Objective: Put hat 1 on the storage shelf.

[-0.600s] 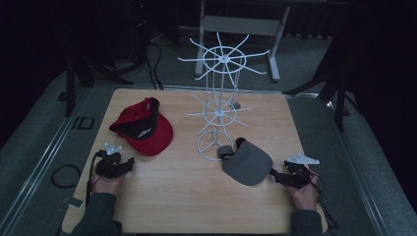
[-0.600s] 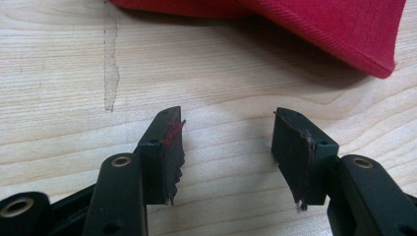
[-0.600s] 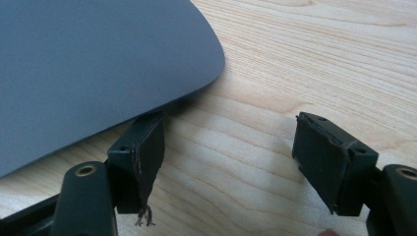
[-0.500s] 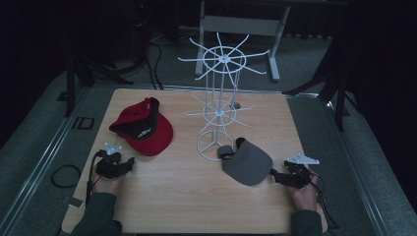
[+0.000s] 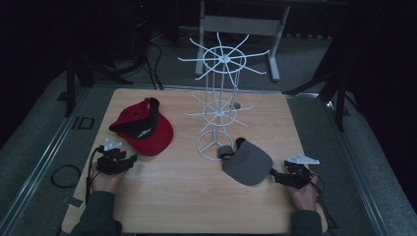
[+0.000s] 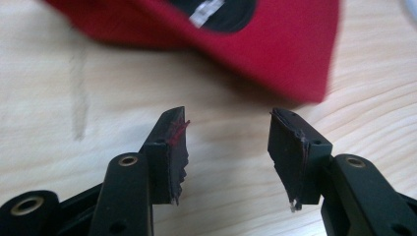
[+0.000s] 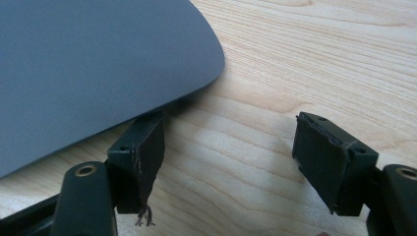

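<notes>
Grey cap (image 5: 247,165) on the tabletop (image 5: 172,196) beside the white wire rack (image 5: 219,113); red cap (image 5: 142,128) at left. Right hand-held gripper (image 5: 276,175), jaws open and empty, sits at the grey brim's edge; left hand-held gripper (image 5: 129,160), also open, faces the red cap. Both caps look light; the crown seems soft, the brim stiff, so the brim edge appears the best grip.

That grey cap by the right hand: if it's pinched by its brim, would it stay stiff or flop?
The grey cap's brim looks flat and smooth-edged, so it probably stays fairly stiff. The crown behind is soft cloth and would likely sag. It seems light, so the open right tool might slide it across the table.
</notes>
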A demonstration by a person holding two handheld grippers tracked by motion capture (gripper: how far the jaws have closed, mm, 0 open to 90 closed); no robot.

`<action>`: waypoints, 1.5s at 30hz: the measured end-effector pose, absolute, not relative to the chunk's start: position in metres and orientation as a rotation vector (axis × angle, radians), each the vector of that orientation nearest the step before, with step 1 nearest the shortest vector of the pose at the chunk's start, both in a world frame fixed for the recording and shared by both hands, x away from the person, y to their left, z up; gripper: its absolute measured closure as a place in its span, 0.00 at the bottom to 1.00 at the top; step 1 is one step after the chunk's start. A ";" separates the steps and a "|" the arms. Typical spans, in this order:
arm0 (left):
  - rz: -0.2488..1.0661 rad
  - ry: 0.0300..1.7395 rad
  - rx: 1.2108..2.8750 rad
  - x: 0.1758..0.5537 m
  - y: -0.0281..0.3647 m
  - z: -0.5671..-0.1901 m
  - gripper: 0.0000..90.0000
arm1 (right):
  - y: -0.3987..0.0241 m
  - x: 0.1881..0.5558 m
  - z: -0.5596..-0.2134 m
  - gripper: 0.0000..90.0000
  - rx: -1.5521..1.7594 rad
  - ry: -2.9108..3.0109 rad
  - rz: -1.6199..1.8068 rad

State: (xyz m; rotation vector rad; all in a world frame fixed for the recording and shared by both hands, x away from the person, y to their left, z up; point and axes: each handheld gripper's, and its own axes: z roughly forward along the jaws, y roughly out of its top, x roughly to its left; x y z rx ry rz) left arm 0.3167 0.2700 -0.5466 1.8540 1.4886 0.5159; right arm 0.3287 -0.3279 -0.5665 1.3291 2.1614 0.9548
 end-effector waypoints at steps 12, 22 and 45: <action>0.432 1.498 1.811 0.331 0.255 -0.545 0.53 | -0.328 0.329 -0.566 0.31 1.329 2.161 0.954; 0.304 1.544 1.719 0.349 0.251 -0.559 0.50 | -0.328 0.329 -0.566 0.31 1.329 2.162 0.955; 0.262 1.561 1.682 0.364 0.248 -0.562 0.66 | -0.328 0.329 -0.566 0.30 1.325 2.168 0.956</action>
